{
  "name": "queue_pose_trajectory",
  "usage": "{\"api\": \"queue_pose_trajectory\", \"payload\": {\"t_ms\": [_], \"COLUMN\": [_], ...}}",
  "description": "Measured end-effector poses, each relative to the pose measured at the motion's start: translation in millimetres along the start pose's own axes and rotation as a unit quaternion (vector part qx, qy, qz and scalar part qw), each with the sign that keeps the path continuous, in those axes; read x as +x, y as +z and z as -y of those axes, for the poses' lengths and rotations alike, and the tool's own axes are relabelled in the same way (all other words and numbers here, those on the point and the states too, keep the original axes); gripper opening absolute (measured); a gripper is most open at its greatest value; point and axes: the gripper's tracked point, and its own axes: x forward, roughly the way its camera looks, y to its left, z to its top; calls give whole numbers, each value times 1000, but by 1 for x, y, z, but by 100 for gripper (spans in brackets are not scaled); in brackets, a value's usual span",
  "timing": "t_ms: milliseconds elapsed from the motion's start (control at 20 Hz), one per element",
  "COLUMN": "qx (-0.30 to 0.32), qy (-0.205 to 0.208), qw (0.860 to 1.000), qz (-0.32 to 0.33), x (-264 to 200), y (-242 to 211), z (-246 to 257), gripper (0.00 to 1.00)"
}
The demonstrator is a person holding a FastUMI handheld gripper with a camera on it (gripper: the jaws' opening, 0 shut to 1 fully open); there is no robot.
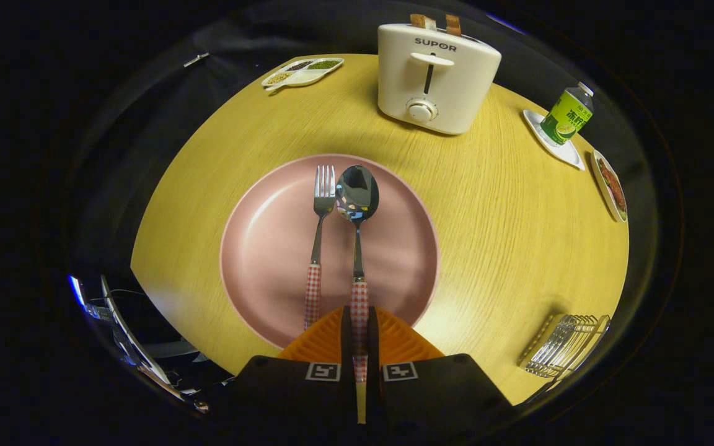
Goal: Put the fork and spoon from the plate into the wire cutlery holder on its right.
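My tongs (359,322) are clamped on the spoon (357,204) by its checked handle, over the near rim of the pink plate (270,248) at the surface's middle. The fork (320,235) lies touching alongside; lifting could drag it. The wire holder (564,347) waits by the right edge.

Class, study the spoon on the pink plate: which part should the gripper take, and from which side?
Grip the spoon by its checked handle, coming in from the near end: the handle points toward the gripper, whose fingers already close around it, while the smooth bowl lies far beyond, beside the fork.
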Motion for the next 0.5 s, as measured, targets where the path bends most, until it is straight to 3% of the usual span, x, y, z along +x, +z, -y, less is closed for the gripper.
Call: {"api": "queue_pose_trajectory", "payload": {"t_ms": [350,500], "qx": [16,16], "qy": [22,8], "qw": [1000,1000], "qz": [14,13], "x": [-80,-123], "y": [-20,-42], "z": [25,60], "gripper": [10,10]}}
